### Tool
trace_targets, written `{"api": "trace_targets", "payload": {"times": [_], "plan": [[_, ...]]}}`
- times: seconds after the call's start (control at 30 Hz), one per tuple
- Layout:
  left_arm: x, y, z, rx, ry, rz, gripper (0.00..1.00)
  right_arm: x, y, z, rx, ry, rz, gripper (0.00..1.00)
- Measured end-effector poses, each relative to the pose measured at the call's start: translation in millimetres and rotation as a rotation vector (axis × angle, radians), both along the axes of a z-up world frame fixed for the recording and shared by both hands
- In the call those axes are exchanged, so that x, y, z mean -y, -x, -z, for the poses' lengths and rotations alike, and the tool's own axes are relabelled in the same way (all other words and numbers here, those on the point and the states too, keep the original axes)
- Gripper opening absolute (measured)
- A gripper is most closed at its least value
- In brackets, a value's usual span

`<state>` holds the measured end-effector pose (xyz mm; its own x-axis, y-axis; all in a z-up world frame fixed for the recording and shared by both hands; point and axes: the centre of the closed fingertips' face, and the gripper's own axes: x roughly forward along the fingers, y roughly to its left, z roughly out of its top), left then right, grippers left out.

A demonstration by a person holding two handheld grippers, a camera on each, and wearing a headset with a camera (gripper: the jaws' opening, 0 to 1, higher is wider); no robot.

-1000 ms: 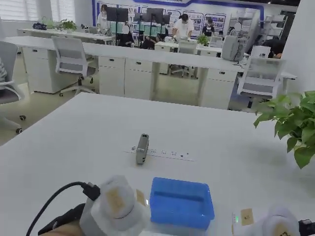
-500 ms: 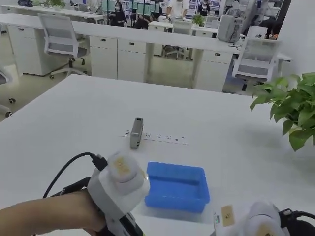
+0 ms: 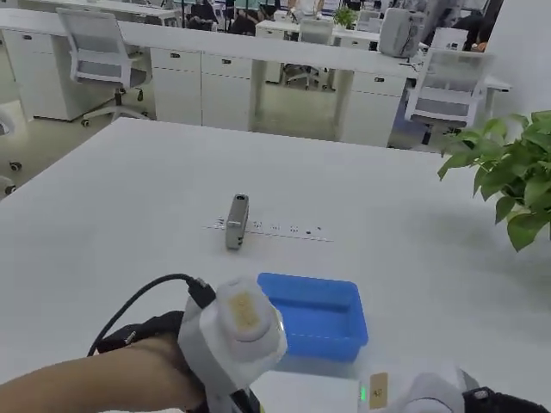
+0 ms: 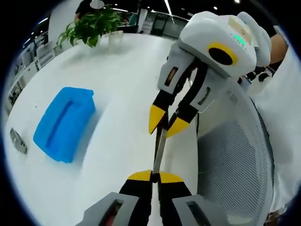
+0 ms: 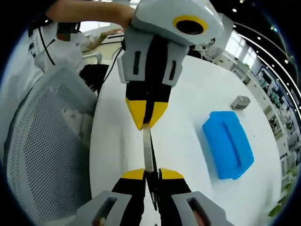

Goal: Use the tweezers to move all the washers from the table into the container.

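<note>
A white table (image 3: pixel 129 198) stands in an open office. The left hand-held gripper (image 4: pixel 153 176) is clamped on one end of the tweezers (image 4: pixel 160 146) and sits nearer the blue container (image 3: pixel 327 340) than half a second ago. A row of tiny dark specks (image 3: pixel 297 230) lies on the table beyond the container. The right hand-held gripper (image 5: pixel 150 175) pinches the tweezers' other end.

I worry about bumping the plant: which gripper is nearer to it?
Right. Seen from the left gripper, the plant stands ahead, beyond the right gripper at the tweezers' other end.
</note>
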<state>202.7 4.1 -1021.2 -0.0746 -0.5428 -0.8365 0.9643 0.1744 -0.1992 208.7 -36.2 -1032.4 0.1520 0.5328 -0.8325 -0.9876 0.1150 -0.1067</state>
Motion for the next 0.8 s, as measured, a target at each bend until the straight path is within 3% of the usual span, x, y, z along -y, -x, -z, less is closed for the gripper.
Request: {"api": "trace_targets", "payload": {"times": [0.17, 0.23, 0.27, 0.43, 0.57, 0.67, 0.8], "plan": [[3.9, -9.3, 5.9, 0.126, -0.05, 0.03, 0.0, 3.4, -12.1, 0.9, -0.001, -0.053, 0.109, 0.08], [8.4, -10.4, 8.3, 0.141, -0.054, 0.035, 0.0, 5.7, -18.3, 0.6, 0.011, -0.061, 0.128, 0.04], [8.6, -15.1, 8.5, 0.17, -0.067, 0.044, 0.0, 6.7, -21.2, 0.8, 0.015, -0.063, 0.14, 0.05], [14.8, -19.5, 14.9, 0.172, -0.069, 0.035, 0.0, 10.5, -32.0, 4.2, -0.002, -0.091, 0.203, 0.04], [11.8, -21.9, 23.9, 0.175, -0.098, 0.037, 0.0, 13.1, -34.4, 5.7, -0.005, -0.094, 0.232, 0.05], [9.0, -24.0, 30.3, 0.178, -0.124, 0.041, 0.0, 16.0, -32.1, -1.5, 0.0, -0.115, 0.252, 0.06], [2.8, -27.1, 40.7, 0.164, -0.174, 0.032, 0.0, 22.7, -27.4, -7.6, -0.025, -0.177, 0.356, 0.1]]}}
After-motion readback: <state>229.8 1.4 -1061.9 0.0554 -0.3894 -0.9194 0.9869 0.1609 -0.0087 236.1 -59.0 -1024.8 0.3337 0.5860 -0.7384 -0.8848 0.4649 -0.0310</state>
